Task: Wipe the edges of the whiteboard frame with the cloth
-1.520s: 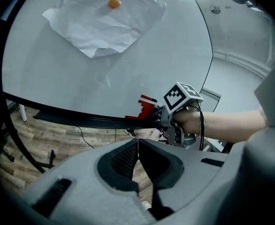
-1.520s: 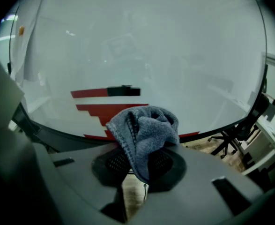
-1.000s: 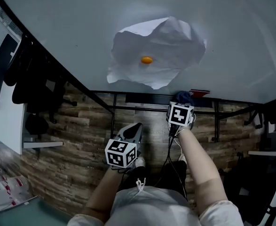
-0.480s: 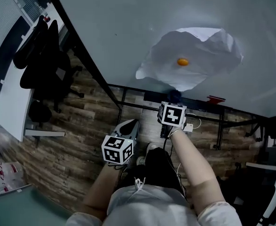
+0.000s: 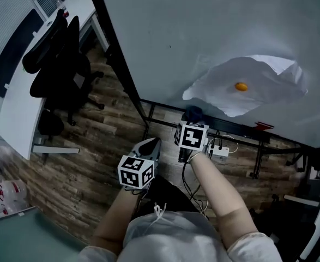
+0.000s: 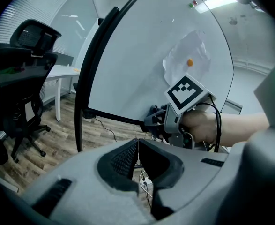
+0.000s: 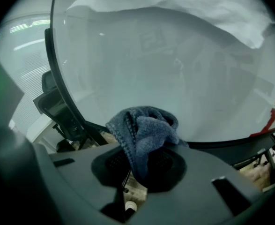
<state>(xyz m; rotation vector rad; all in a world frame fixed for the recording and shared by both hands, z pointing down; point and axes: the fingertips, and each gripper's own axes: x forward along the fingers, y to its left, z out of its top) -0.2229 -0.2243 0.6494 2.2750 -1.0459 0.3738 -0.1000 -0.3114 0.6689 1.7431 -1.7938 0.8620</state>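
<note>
The whiteboard [image 5: 203, 31] has a black frame; its bottom edge [image 5: 230, 125] and left edge [image 5: 116, 53] meet near the middle of the head view. My right gripper [image 5: 192, 121] is shut on a dark blue cloth [image 5: 194, 113], which touches the bottom edge close to the lower left corner. In the right gripper view the cloth [image 7: 144, 132] bunches up out of the gripper [image 7: 144, 161] against the board, just above the frame's bottom edge [image 7: 221, 142]. My left gripper [image 5: 152, 146] hangs lower and left, away from the board, shut on nothing [image 6: 137, 146].
A crumpled white paper [image 5: 252, 86] is pinned to the board by an orange magnet [image 5: 240, 86]. A red marker [image 7: 271, 118] sits on the ledge to the right. A black office chair [image 5: 61, 64] and white desk [image 5: 18, 108] stand left. A power strip [image 5: 219, 152] lies on the wooden floor.
My right gripper has slid left along the bottom edge with the cloth, from under the paper to near the lower left corner. The head view has turned left with it.
</note>
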